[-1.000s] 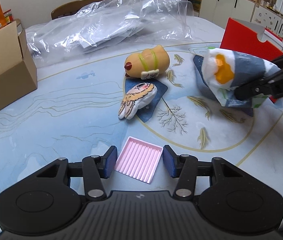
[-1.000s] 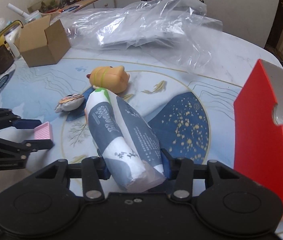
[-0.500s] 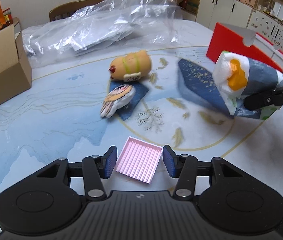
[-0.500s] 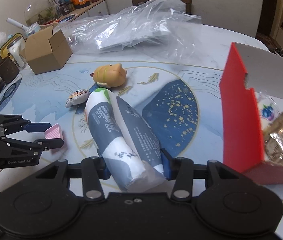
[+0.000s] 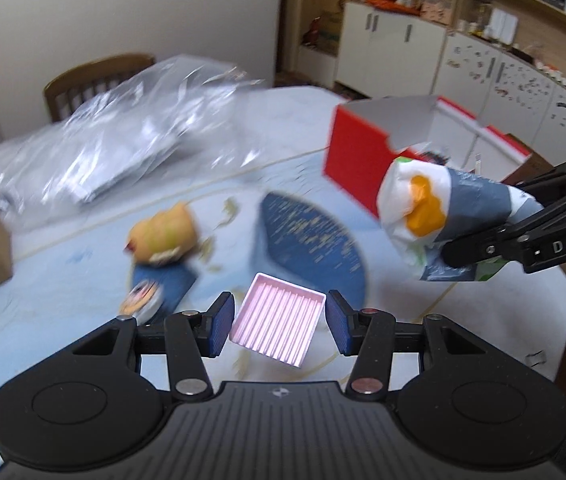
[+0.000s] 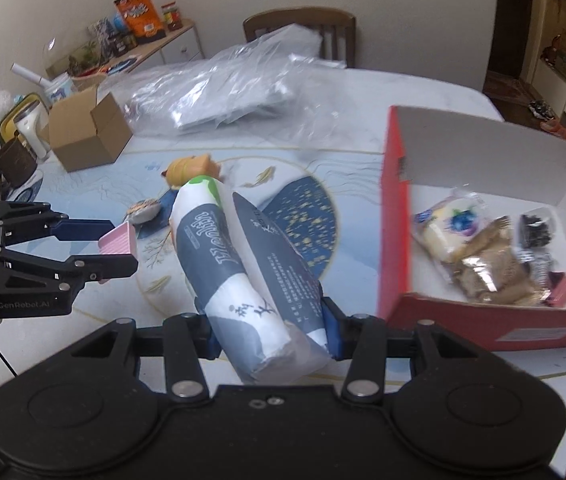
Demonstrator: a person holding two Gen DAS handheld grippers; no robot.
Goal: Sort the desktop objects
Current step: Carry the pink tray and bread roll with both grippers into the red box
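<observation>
Both tools lifted since earlier | left tool [image 5: 279,326] grips pink tray [image 5: 279,322] | right tool [image 6: 270,330] clamps wrapped pack [image 6: 243,272] (red box [image 6: 393,240] beside)

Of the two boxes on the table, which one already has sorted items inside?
The red box beside the right gripper: snack packets lie inside it. The brown cardboard box stands farther off; its inside is hidden.

The left gripper [image 5: 279,324] points steeply downward, its blue-padded fingers [image 5: 221,323] clamped on a small pink ribbed tray [image 5: 279,326]. At three o'clock of it, the right gripper [image 6: 269,330] tilts down, gripping a grey-and-white wrapped roll [image 6: 243,268].
</observation>
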